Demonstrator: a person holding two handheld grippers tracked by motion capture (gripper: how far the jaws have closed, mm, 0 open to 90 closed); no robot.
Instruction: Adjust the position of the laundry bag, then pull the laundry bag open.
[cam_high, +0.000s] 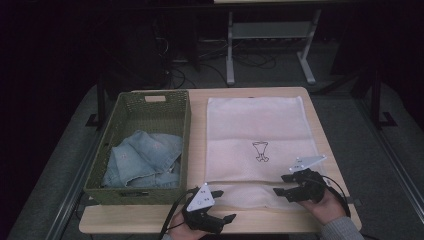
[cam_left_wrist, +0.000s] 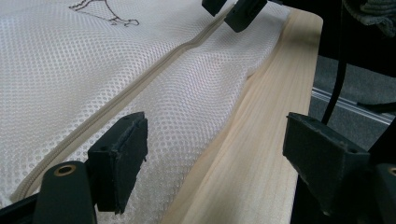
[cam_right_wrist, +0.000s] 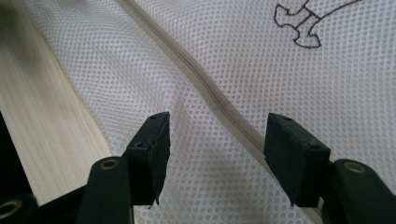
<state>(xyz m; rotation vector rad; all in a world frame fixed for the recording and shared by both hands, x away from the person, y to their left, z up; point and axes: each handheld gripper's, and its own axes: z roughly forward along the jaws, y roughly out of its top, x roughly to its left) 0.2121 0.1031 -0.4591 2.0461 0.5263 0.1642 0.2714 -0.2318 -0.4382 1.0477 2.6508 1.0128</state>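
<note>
So, starting at the left: a green woven basket (cam_high: 145, 112) sits on the left half of the worktop (cam_high: 150, 220), its near wall close to the front edge and its left wall right along the worktop's left side. Inside it is a bundle of folded denim (cam_high: 145, 160), pale blue, piled toward the near end; the far end of the basket floor is bare. The basket's right wall runs just beside the white mesh laundry bag (cam_high: 255, 130), with a thin strip of wood between them.

The bag lies flat over most of the right half, a small dark drawing (cam_high: 260, 151) printed near its middle and a zipper (cam_right_wrist: 219, 100) running across near its front end. Its far edge reaches close to the back of the worktop, its right edge leaves a narrow band of wood, and a wider band of bare wood is left along the front.

The left gripper (cam_high: 217, 205) hovers at the bag's near left corner, jaws wide apart and holding nothing; in the left gripper view one jaw is over the mesh and the other over the wood. The right gripper (cam_high: 283, 184) is over the bag's near right part, jaws also wide and holding nothing, with the zipper passing between them in the right gripper view
</note>
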